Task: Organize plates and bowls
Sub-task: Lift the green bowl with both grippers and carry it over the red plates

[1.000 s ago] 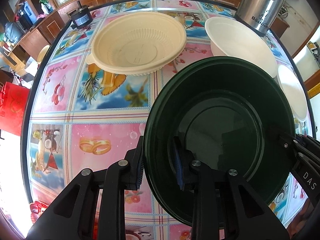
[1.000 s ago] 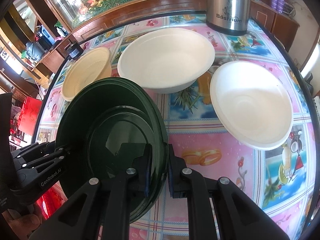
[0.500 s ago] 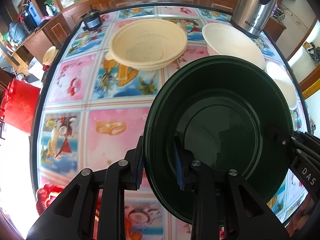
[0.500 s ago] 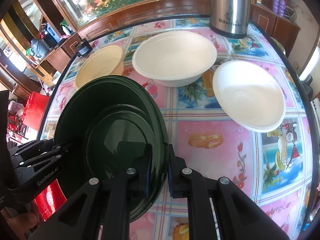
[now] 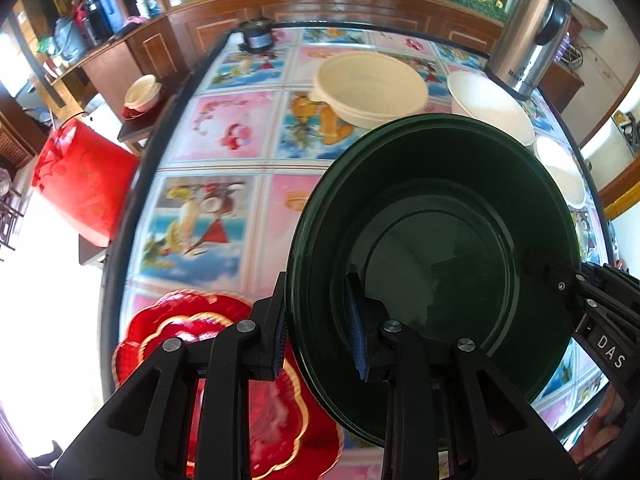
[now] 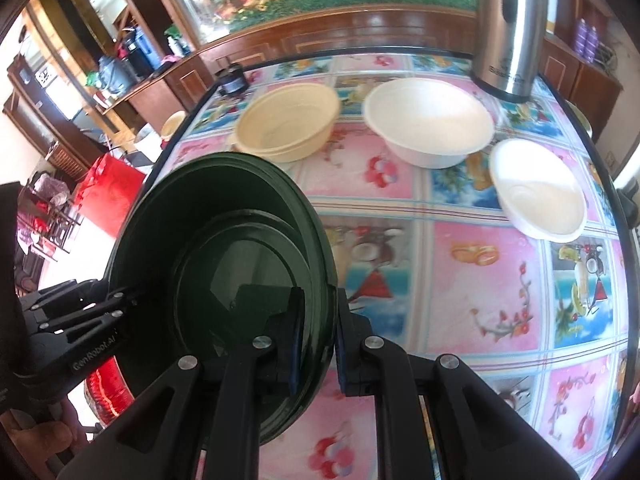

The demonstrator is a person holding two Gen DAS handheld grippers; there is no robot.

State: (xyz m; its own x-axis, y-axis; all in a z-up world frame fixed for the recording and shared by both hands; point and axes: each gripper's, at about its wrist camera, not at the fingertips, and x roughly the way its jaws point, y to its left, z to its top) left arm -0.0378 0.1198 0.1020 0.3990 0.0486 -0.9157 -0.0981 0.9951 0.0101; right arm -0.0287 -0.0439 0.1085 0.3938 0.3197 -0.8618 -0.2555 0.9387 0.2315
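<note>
A: Where is the dark green plate [image 5: 436, 216]?

B: It hangs above the counter [image 5: 224, 208], tilted, carried between both tools. The left tool [image 5: 318, 328] is clamped on its rim at one side; the right tool [image 6: 316, 336] is clamped on the rim at the opposite side. In the right wrist view the plate looks like more than one green plate nested together, though the count cannot be told.

A: And under it?

B: A red scalloped plate [image 5: 240, 408] with a gold edge lies on the counter near its front edge, partly below the green one and apart from it.

A: The bowls?

B: A cream plastic bowl [image 6: 288, 126] sits toward the far left. Beside it is a large white bowl [image 6: 428, 120], and a smaller white bowl [image 6: 538, 188] lies nearer on the right. All three stand upright on the counter, well apart from the green plate.

A: Anything else?

B: A steel kettle [image 6: 508, 28] stands at the far right corner, just behind the large white bowl. A small dark jar [image 5: 256, 36] stands at the far left corner.
</note>
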